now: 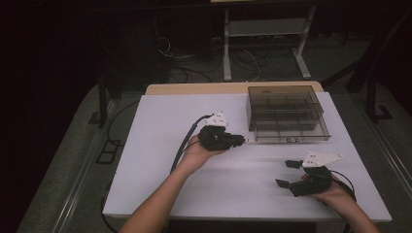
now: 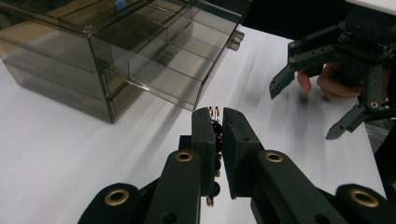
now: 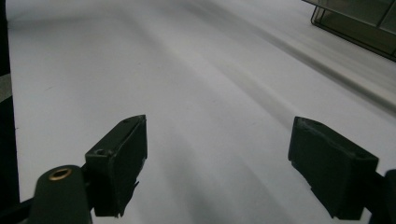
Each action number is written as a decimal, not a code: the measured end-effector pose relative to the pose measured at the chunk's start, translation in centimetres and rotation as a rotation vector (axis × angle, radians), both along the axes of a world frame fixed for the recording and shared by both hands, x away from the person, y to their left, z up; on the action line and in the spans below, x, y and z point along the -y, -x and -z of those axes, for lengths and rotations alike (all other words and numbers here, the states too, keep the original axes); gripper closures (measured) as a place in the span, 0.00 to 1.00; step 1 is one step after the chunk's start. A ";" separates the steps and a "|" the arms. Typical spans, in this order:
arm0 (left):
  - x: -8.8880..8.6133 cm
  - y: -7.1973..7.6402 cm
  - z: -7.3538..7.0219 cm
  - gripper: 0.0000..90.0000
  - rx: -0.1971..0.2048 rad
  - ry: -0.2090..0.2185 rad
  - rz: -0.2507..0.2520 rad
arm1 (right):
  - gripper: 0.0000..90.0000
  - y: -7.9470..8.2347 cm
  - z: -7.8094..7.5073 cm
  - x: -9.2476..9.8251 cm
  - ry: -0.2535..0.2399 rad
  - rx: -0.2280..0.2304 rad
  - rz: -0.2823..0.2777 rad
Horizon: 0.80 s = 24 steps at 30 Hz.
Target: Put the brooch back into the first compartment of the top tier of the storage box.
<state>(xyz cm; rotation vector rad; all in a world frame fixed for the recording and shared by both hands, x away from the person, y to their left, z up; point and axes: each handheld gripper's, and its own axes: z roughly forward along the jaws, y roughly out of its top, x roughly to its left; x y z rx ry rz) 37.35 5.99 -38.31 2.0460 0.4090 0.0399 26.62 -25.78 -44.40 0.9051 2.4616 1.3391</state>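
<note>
Left gripper (image 2: 218, 122) jaws pinch a beaded bracelet (image 2: 215, 135) near the smoky drawer organiser (image 2: 140, 56); light, limp, slippery, so hold mid-strand; right gripper (image 3: 217, 163) gapes empty over the surface (image 3: 187, 70)

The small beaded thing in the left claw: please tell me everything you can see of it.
The beaded thing is a thin string of dark round beads with copper-coloured metal rings at both ends. It stands pinched between the pads of the shut left claw, one ring end sticking out past the tips, above the white table, just before the smoky plastic box.
</note>
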 end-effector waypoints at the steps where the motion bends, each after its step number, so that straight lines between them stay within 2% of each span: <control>1: 0.1 -0.1 -0.1 0.92 0.001 0.000 0.001 | 0.21 0.0 0.0 0.0 -0.001 0.000 0.000; 24: 3.4 -2.1 -2.1 0.92 0.035 0.029 0.026 | 0.21 0.0 0.0 0.1 -0.001 0.000 -0.001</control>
